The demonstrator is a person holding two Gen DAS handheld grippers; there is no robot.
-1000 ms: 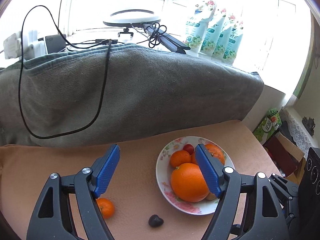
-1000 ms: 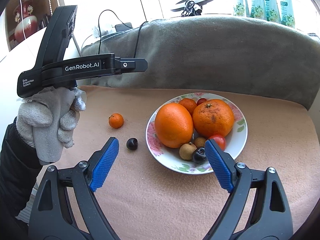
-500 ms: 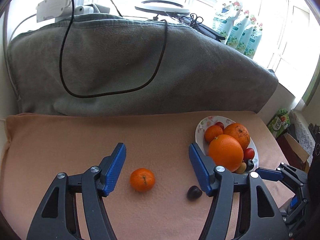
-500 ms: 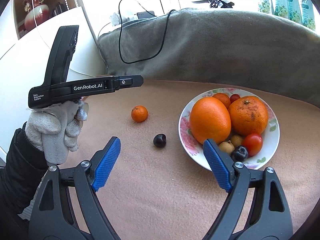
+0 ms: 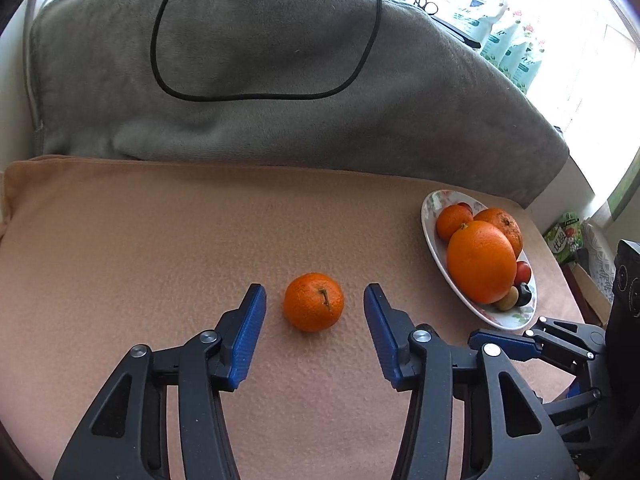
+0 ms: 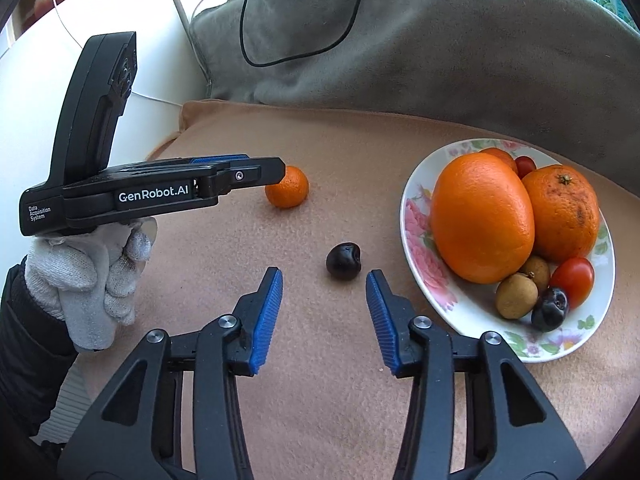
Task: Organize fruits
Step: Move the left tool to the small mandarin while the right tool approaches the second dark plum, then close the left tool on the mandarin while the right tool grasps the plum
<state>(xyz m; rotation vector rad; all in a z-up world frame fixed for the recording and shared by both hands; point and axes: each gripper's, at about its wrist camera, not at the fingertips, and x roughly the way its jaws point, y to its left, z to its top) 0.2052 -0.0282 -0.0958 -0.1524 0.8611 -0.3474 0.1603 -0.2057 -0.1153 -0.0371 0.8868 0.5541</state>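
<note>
A small mandarin (image 5: pixel 314 302) lies on the tan cloth between the blue pads of my left gripper (image 5: pixel 313 294). Its jaws are closing, with a gap still showing on each side of the fruit. In the right wrist view a dark cherry (image 6: pixel 343 260) lies just ahead of my right gripper (image 6: pixel 323 274), nearer its right pad and untouched. Those jaws are closing too, with nothing between the pads. A flowered plate (image 6: pixel 412 216) at the right holds two large oranges (image 6: pixel 482 216), a tomato and small fruits. A gloved hand (image 6: pixel 92 264) holds the left gripper (image 6: pixel 280 172) at the mandarin (image 6: pixel 288 192).
A grey blanket (image 5: pixel 280 128) rises in a hump behind the cloth, with a black cable (image 5: pixel 260 98) looped over it. Pouches (image 5: pixel 508 52) stand by the window at the back right. The plate (image 5: pixel 430 236) sits near the cloth's right edge.
Both grippers have come down and swung left, away from the plate. The left now straddles the mandarin and the right has neared the cherry. Both pairs of jaws have narrowed.
</note>
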